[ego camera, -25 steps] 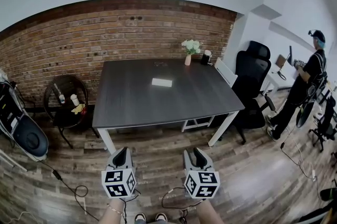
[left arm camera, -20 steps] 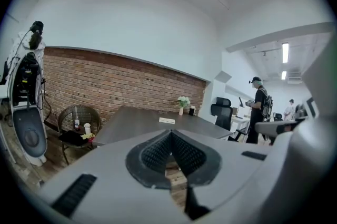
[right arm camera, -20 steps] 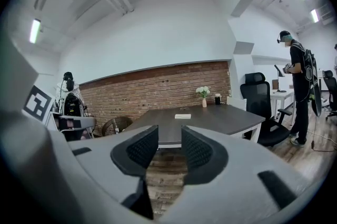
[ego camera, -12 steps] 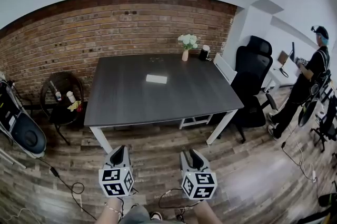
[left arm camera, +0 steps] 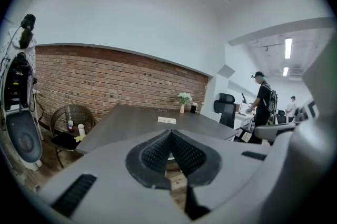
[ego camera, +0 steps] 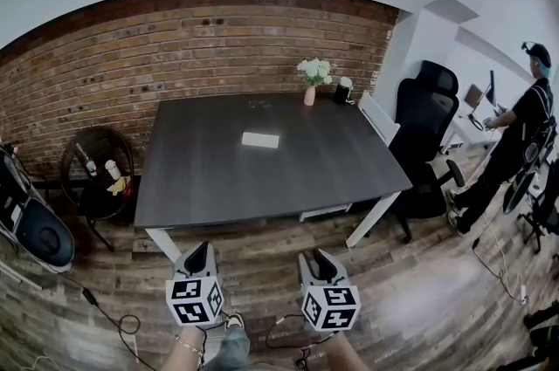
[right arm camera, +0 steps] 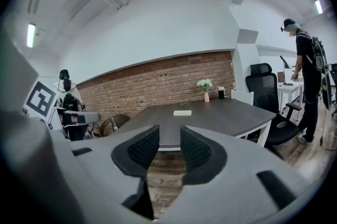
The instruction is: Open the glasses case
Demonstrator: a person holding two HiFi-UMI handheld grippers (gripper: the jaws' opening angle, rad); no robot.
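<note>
Case (ego camera: 260, 140) lies flat near the middle of the table (ego camera: 218, 186) in the head view, well apart from the left gripper (ego camera: 199, 254) and right gripper (ego camera: 321, 260), both over the floor (ego camera: 262, 260) short of the near edge. Left gripper view: jaws pressed together at the tips, nothing between. Right gripper view: jaws apart and closing, nothing between them, case far ahead.

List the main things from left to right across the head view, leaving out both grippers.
Wicker chair → white glasses case → vase of flowers → dark cup → black office chair → standing person.
</note>
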